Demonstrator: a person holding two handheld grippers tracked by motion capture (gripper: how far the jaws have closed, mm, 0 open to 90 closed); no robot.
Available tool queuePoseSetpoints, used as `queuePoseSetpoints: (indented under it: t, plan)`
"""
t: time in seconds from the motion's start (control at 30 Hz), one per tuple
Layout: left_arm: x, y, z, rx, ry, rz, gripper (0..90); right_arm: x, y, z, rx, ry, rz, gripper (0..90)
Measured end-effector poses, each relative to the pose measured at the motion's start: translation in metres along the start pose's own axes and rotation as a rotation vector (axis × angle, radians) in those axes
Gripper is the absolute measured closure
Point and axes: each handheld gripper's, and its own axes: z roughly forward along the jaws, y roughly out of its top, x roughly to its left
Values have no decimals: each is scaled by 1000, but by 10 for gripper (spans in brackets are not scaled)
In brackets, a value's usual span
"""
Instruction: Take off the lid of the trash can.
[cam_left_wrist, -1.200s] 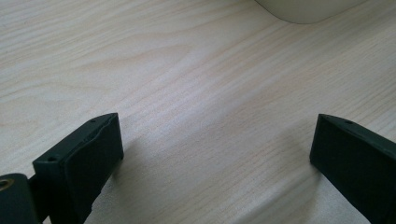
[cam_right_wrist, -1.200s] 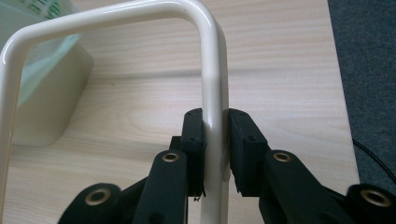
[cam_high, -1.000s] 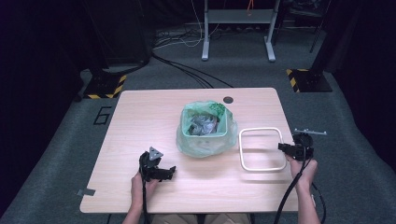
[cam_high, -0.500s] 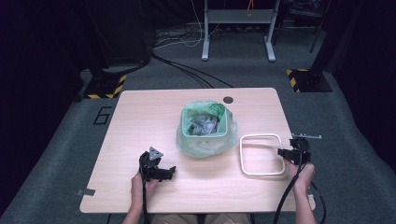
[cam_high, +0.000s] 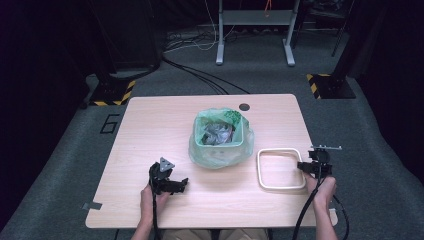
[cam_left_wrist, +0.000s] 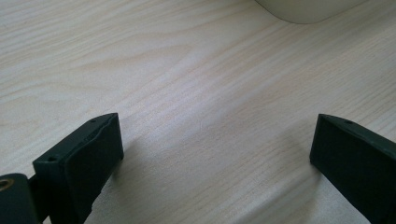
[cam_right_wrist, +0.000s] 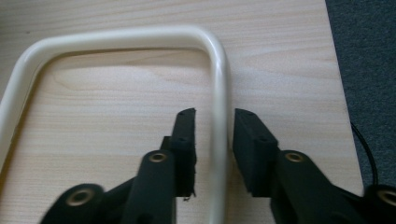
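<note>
A white rounded-rectangle ring (cam_high: 281, 169) lies flat on the wooden table (cam_high: 150, 130), right of centre. My right gripper (cam_high: 302, 167) is at the ring's right side. In the right gripper view its jaws straddle the white ring (cam_right_wrist: 219, 84), and the right gripper (cam_right_wrist: 215, 121) has just been opening, so a thin gap shows between the pads and the tube. My left gripper (cam_high: 182, 184) rests near the front left with its jaws pointing right. In the left gripper view the left gripper (cam_left_wrist: 215, 140) stands wide open over bare wood.
A green bin lined with a pale green bag (cam_high: 220, 137) stands mid-table and holds crumpled grey material. A dark cable hole (cam_high: 244, 106) sits behind it. The table's right edge (cam_right_wrist: 334, 70) runs just beyond the ring. A pale rounded edge (cam_left_wrist: 303, 9) shows ahead of the left jaws.
The white ring and my right gripper have shifted slightly toward the front edge. The left gripper has stayed where it was.
</note>
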Motion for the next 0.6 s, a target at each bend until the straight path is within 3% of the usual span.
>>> queuePoseSetpoints:
  t: [0.13, 0.17, 0.3, 0.37, 0.43, 0.53, 0.6]
  plan:
    - [0, 0, 0, 0, 0, -2, 23, 2, -1, -4, -11, -5, -27, 422]
    - [0, 0, 0, 1, 0, -2, 23, 4, -1, -6, -13, -8, -45, 322]
    - [0, 0, 0, 1, 0, -3, 22, 11, -3, -13, -26, 13, -133, 151]
    - [0, 0, 0, -1, 0, -1, 23, 15, -4, -16, -37, 34, -168, 103]
    - [0, 0, 0, -2, 0, -6, 23, 17, -5, -20, -72, 95, -177, 54]
    - [0, 0, 0, -2, 2, -8, 23, 23, -5, -24, -108, 123, -191, 26]
    - [-1, 1, 1, -5, 5, -11, 23, 28, -4, -23, -102, 139, -226, 0]
